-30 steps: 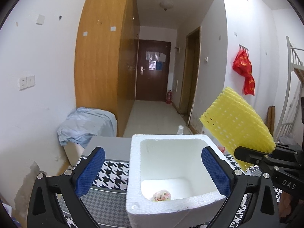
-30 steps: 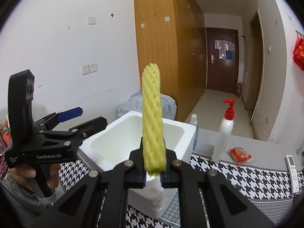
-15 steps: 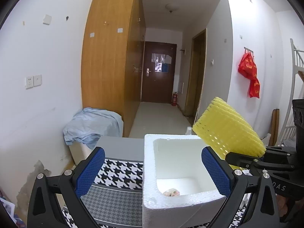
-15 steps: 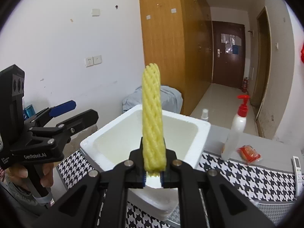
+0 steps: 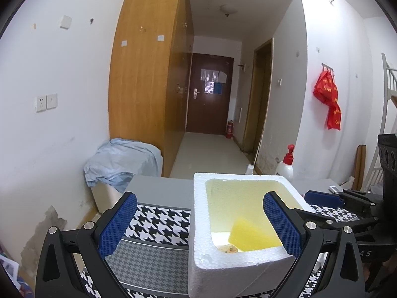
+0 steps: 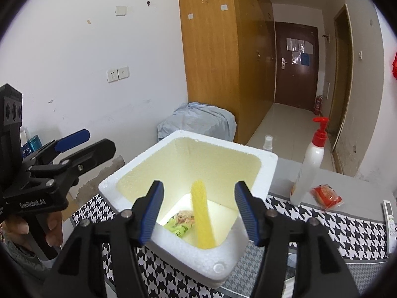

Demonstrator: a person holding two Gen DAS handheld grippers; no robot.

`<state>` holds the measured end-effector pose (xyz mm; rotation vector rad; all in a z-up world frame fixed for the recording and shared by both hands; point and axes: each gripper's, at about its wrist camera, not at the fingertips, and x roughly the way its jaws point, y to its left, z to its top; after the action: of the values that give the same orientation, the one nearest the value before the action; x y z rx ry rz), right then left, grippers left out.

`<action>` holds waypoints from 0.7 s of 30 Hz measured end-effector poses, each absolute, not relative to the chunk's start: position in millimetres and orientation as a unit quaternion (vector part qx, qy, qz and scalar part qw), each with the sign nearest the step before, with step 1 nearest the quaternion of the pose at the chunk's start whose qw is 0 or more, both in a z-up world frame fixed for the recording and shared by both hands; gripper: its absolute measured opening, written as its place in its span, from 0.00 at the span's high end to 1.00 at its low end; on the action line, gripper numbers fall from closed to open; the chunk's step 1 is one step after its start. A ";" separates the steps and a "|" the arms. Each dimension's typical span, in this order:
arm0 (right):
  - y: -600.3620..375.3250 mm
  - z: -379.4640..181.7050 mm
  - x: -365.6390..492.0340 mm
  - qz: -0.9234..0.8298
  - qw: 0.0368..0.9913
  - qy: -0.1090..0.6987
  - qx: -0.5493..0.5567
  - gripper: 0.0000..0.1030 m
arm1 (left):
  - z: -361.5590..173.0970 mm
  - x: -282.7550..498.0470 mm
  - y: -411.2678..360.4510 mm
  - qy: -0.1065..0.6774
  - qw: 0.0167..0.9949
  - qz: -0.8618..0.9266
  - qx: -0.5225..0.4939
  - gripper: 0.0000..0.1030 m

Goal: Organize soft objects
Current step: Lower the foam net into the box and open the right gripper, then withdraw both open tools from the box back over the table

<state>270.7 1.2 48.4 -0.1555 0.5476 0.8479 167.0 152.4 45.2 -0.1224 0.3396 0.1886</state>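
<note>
A white foam box [image 6: 188,136] stands on the houndstooth tablecloth [image 6: 310,226]. My right gripper [image 6: 199,213] hovers over its near rim, jaws opening, pads clear of the yellow foam net [image 6: 202,213]. The net stands loose inside the box, beside a green snack packet [image 6: 180,226] on the bottom. In the left wrist view the yellow net [image 5: 250,238] leans in the foam box [image 5: 198,223], which sits between the open fingers of my left gripper [image 5: 199,223] without touching them. The right gripper [image 5: 310,204] shows at the box's right side, and the left gripper [image 6: 100,140] at the far left.
A white pump bottle with a red top [image 6: 312,166], a red packet [image 6: 327,196] and a remote [image 6: 389,216] lie right of the box. A small spray bottle [image 6: 268,144] stands behind it. A cloth-covered bin [image 6: 198,119] sits by the wall, left of the wardrobe.
The right gripper opened and let go of the yellow net, which dropped from above the rim into the foam box. The left gripper stayed open.
</note>
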 end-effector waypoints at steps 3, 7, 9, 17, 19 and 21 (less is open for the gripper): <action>-1.5 49.8 268.8 0.405 0.874 0.259 -0.072 0.33 | 45.7 166.7 151.6 0.168 0.979 0.095 -0.062 0.01; -7.8 52.3 265.7 0.405 0.876 0.252 -0.069 0.16 | 47.0 164.6 148.6 0.165 0.980 0.095 -0.061 0.01; -11.4 54.5 264.2 0.405 0.878 0.248 -0.065 0.09 | 47.8 163.6 144.6 0.166 0.980 0.095 -0.058 0.01; -24.8 64.5 250.9 0.407 0.883 0.225 -0.065 0.01 | 53.4 155.7 132.0 0.163 0.981 0.091 -0.050 0.01; -27.8 65.7 249.1 0.404 0.884 0.225 -0.066 0.01 | 55.2 153.2 128.6 0.162 0.982 0.090 -0.048 0.01; -31.8 67.3 247.0 0.400 0.887 0.221 -0.067 0.00 | 57.0 149.7 125.8 0.159 0.982 0.089 -0.047 0.01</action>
<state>247.0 -31.8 67.3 -0.1388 0.4603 0.8316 149.7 125.8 57.0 -0.0947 0.3197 0.1781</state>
